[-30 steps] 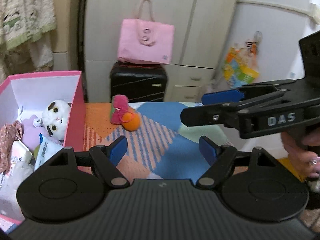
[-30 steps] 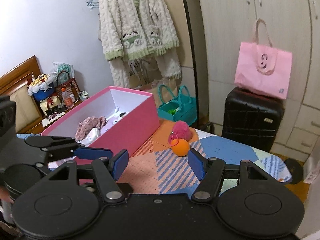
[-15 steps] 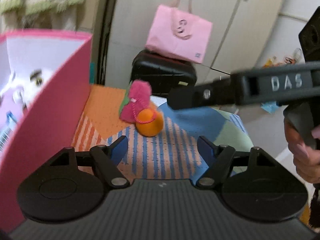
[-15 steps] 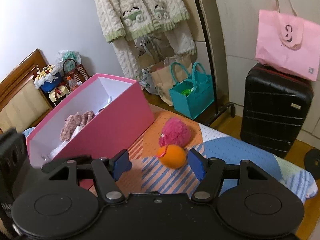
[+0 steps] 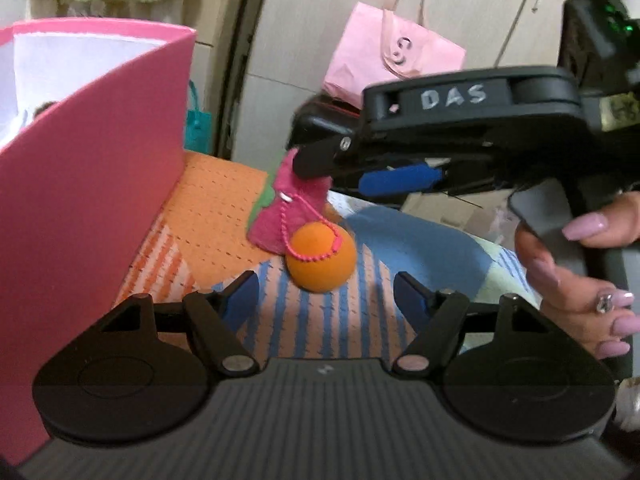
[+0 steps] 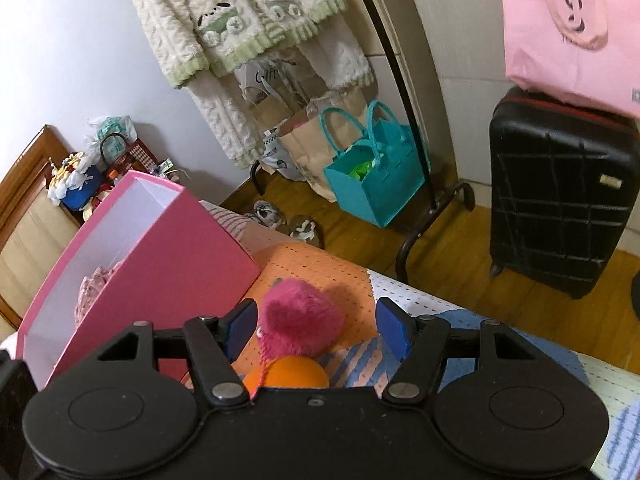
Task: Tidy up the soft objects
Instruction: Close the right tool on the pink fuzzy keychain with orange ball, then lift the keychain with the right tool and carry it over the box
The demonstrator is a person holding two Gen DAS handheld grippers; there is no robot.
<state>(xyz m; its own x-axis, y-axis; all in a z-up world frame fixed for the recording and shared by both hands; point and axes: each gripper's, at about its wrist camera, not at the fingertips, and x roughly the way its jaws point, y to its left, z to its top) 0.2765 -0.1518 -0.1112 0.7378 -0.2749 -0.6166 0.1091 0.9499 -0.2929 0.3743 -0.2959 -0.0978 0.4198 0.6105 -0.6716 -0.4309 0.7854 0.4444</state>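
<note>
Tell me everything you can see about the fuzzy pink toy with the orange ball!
The fuzzy pink toy looks like soft, shaggy plush in deep pink, with a bit of green showing at its side. A pink bead chain loops from it over the smooth orange ball, which sits touching it in front. Both rest on the patchwork blanket, beside the pink box but apart from it. The right hand-held gripper has its open blue pads either side of the toy, not pressing it.

The plush and ball lie touching on the bed, just right of the box; beyond the bed, a bag stands left of a suitcase, a tote on top
</note>
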